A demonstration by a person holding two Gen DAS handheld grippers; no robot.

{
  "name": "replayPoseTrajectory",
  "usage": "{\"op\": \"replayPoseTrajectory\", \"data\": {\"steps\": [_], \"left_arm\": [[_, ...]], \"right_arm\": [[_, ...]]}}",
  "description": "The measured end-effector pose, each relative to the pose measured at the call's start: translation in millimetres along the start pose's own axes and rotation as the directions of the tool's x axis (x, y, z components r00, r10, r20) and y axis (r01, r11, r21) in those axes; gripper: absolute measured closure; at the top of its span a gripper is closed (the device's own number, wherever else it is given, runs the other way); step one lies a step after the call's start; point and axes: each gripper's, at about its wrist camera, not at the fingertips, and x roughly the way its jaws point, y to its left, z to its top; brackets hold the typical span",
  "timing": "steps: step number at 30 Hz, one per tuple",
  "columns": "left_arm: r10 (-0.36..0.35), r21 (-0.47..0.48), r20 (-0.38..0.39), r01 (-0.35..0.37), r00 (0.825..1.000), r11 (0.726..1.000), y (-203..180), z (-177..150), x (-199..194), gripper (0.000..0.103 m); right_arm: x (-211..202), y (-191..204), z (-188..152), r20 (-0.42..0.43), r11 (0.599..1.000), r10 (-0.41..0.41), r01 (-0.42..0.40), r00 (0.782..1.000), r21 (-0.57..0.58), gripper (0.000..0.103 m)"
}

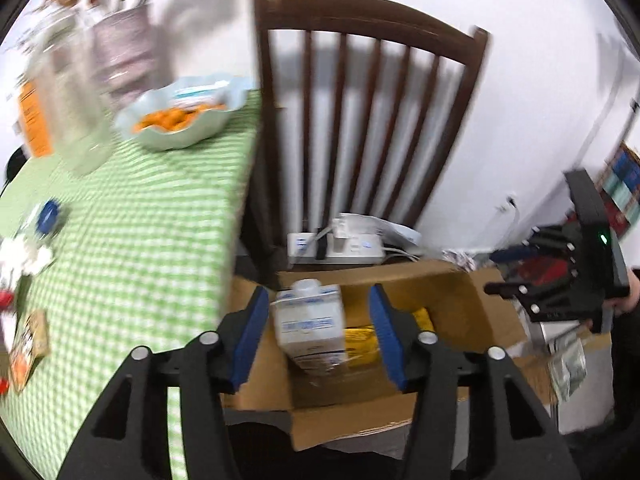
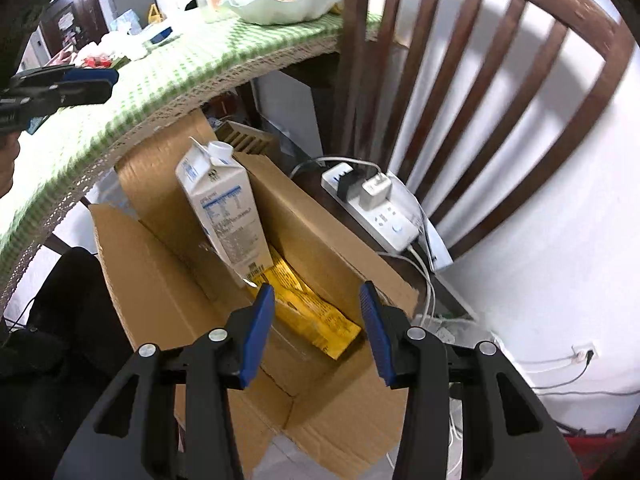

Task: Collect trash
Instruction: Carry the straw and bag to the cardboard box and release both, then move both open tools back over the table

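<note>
Both grippers, left (image 1: 316, 334) and right (image 2: 318, 334), gape empty over the box (image 2: 160, 292), where the leaning milk carton (image 2: 224, 216) might topple out.

The box (image 2: 168, 292) is matt brown corrugated cardboard. The carton (image 2: 224, 208) in it is smooth white printed paperboard with a plastic cap. A glossy yellow wrapper (image 2: 316, 316) lies beside it. The chair (image 2: 472, 92) is dark varnished wood. Green checked cloth (image 1: 132, 216) covers the desk.
</note>
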Motion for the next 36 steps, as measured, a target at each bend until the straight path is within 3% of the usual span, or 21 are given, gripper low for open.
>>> {"op": "replayPoseTrajectory", "data": {"steps": [3, 5, 8, 14, 18, 23, 27, 36], "left_arm": [[0.016, -0.059, 0.003, -0.016, 1.0, 0.998, 16, -4, -6, 0.044], [0.039, -0.082, 0.035, -0.036, 0.999, 0.996, 25, -8, -15, 0.043], [0.073, -0.114, 0.107, -0.06, 0.992, 0.992, 40, -14, -34, 0.033], [0.209, -0.193, 0.203, -0.17, 0.957, 0.966, 80, -29, -90, 0.024], [0.328, -0.283, 0.254, -0.254, 0.91, 0.925, 115, -51, -135, 0.017], [0.448, -0.385, 0.233, -0.342, 0.863, 0.857, 165, -82, -177, 0.016], [0.528, -0.443, 0.208, -0.402, 0.823, 0.801, 199, -107, -206, 0.016], [0.632, -0.539, 0.115, -0.486, 0.767, 0.688, 277, -151, -242, 0.016]], "right_arm": [[-2, 12, 11, 0.021, 1.0, -0.015, 0.015, 1.0, -0.022, 0.055], [-5, 20, 18, 0.048, 0.999, -0.024, 0.026, 0.999, -0.028, 0.054], [-10, 33, 34, 0.091, 0.999, -0.024, 0.028, 0.996, -0.038, 0.053], [-15, 72, 74, 0.196, 0.997, -0.003, 0.019, 0.981, -0.081, 0.047], [-15, 108, 109, 0.283, 0.992, 0.053, -0.018, 0.958, -0.124, 0.043], [-15, 161, 152, 0.368, 0.98, 0.144, -0.082, 0.919, -0.179, 0.039], [-7, 208, 181, 0.376, 0.962, 0.218, -0.134, 0.901, -0.237, 0.039], [25, 302, 226, 0.33, 0.912, 0.325, -0.201, 0.886, -0.358, 0.039]]}}
